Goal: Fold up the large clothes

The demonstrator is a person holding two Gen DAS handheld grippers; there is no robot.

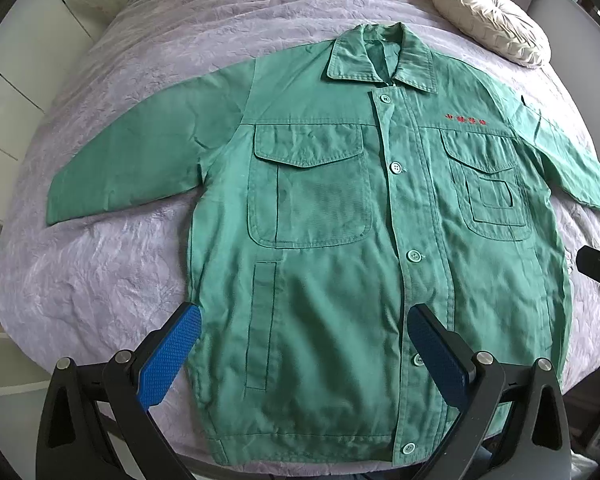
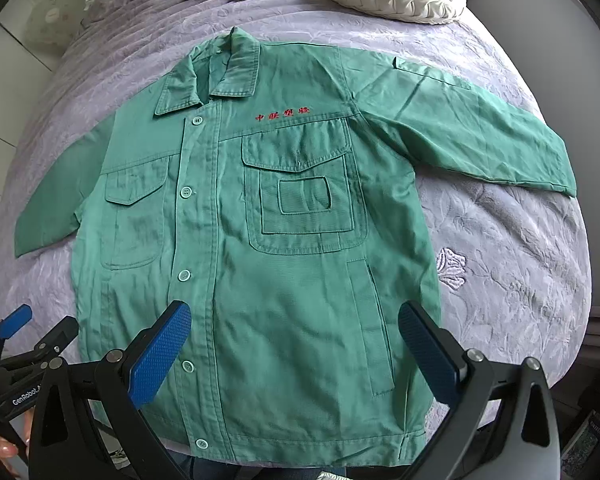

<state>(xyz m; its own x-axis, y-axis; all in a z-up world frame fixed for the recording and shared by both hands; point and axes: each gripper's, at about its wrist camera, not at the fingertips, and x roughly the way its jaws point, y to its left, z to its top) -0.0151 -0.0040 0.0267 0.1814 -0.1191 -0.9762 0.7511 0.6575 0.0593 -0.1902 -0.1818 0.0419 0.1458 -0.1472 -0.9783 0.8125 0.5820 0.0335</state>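
The jacket is lying flat and buttoned, front up, on the bed, sleeves spread to both sides and collar pointing away from you. You are holding the left gripper and the right gripper above the hem, each with its jaws wide apart and gripping nothing. The first fold is probably a sleeve (either one), so be taking its cuff cleanly, pinching only the sleeve cloth, and be carrying it straight across the chest without dragging the body askew.
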